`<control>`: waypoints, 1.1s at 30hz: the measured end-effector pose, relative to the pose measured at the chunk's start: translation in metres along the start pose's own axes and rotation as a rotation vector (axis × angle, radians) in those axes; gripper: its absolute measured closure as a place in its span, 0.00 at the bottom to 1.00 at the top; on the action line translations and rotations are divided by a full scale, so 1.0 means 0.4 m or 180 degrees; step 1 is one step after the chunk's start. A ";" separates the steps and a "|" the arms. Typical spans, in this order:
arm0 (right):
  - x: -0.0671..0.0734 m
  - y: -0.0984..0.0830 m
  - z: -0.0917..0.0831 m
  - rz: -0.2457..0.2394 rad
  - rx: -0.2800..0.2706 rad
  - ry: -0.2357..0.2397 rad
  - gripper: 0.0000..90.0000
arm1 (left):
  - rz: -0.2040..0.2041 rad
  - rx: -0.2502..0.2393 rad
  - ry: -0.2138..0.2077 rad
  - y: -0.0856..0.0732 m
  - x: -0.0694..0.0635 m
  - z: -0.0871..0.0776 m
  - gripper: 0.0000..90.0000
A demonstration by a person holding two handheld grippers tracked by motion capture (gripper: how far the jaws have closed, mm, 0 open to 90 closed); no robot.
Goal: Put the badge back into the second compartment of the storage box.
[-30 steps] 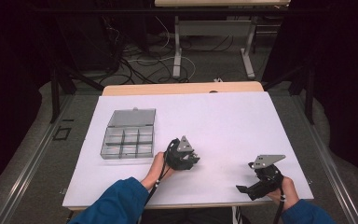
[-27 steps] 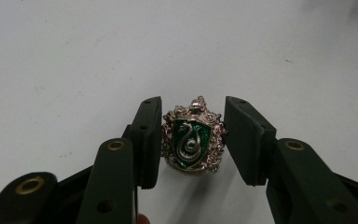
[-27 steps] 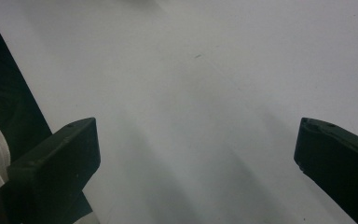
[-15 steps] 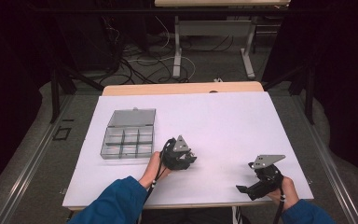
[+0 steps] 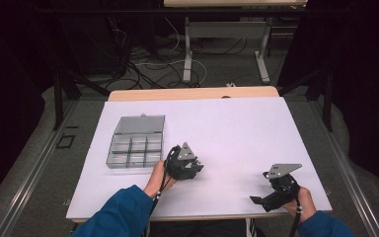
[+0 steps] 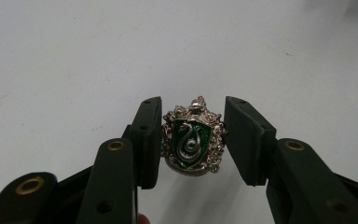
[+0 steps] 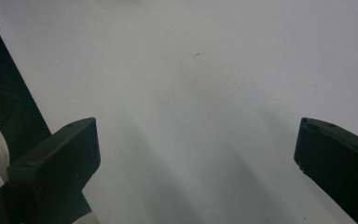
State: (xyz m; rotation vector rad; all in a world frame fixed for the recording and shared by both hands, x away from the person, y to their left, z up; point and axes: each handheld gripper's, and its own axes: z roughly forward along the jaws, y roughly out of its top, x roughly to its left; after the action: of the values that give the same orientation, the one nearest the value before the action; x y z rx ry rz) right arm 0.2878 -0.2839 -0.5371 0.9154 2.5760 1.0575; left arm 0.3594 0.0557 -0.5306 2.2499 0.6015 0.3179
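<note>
A small silver crest badge point(image 6: 192, 142) with a green enamel shield and a silver snake sits between the jaws of my left gripper point(image 6: 193, 135). Both pads point(image 6: 149, 140) press against its sides. In the high view that gripper point(image 5: 192, 168) is low over the white table point(image 5: 246, 128), just right of a clear compartment box point(image 5: 135, 143). My right gripper point(image 5: 259, 201) rests near the table's front right corner. Its jaws point(image 7: 196, 149) stand wide apart over bare white surface, with nothing between them.
The clear plastic organizer box has its lid standing open at the back and several small compartments. A wooden table edge point(image 5: 192, 94) shows beyond the white sheet. Cables and table legs point(image 5: 187, 49) lie on the dark floor behind.
My left gripper has shifted slightly to the left, toward the box. The right gripper has stayed where it was.
</note>
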 end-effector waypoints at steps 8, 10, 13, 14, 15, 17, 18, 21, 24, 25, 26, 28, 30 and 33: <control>-0.001 0.000 -0.002 -0.0009 0.0037 0.0021 0.00 | -0.0096 0.0003 0.0067 -0.003 0.016 -0.025 0.65; 0.000 0.000 0.000 0.0003 0.0015 0.0003 0.00 | -0.0109 -0.0009 0.0090 -0.003 0.019 -0.032 0.65; 0.001 -0.001 0.003 0.0008 0.0000 0.0006 0.00 | -0.0112 -0.0002 0.0114 -0.004 0.025 -0.043 0.65; 0.001 0.000 0.003 -0.0016 0.0003 -0.0014 0.00 | -0.0125 -0.0009 0.0118 -0.006 0.028 -0.045 0.65; 0.002 0.000 0.004 -0.0003 0.0006 -0.0018 0.00 | -0.0134 -0.0010 0.0128 -0.007 0.030 -0.046 0.65; 0.001 0.000 0.006 -0.0018 0.0012 -0.0011 0.00 | -0.0185 -0.0012 0.0131 -0.009 0.035 -0.051 0.65; 0.001 0.000 0.005 -0.0028 0.0065 0.0003 0.00 | -0.0192 -0.0011 0.0138 -0.010 0.038 -0.054 0.65; 0.005 0.000 0.006 -0.0008 0.0066 -0.0011 0.00 | -0.0211 -0.0026 0.0184 -0.012 0.047 -0.063 0.65; 0.005 0.000 0.005 -0.0011 0.0075 -0.0008 0.00 | -0.0249 -0.0048 0.0218 -0.015 0.052 -0.073 0.65; 0.004 -0.001 0.007 -0.0009 0.0037 -0.0011 0.00 | -0.0260 -0.0034 0.0209 -0.016 0.053 -0.077 0.65; 0.005 -0.001 0.007 -0.0001 0.0040 -0.0017 0.00 | -0.0254 -0.0060 0.0240 -0.018 0.056 -0.079 0.65; 0.003 -0.001 0.007 -0.0029 0.0038 0.0002 0.00 | -0.0293 -0.0054 0.0241 -0.021 0.059 -0.085 0.65; 0.003 -0.001 0.008 -0.0022 0.0041 -0.0017 0.00 | -0.0288 -0.0053 0.0269 -0.024 0.064 -0.089 0.65; 0.001 -0.001 0.007 -0.0052 0.0068 0.0012 0.00 | -0.0297 -0.0021 0.0300 -0.028 0.069 -0.096 0.65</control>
State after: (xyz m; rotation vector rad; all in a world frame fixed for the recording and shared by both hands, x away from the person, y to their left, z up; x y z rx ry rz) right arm 0.2884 -0.2823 -0.5395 0.8967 2.5982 1.0302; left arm 0.3641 0.1004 -0.5121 2.2021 0.7514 0.3798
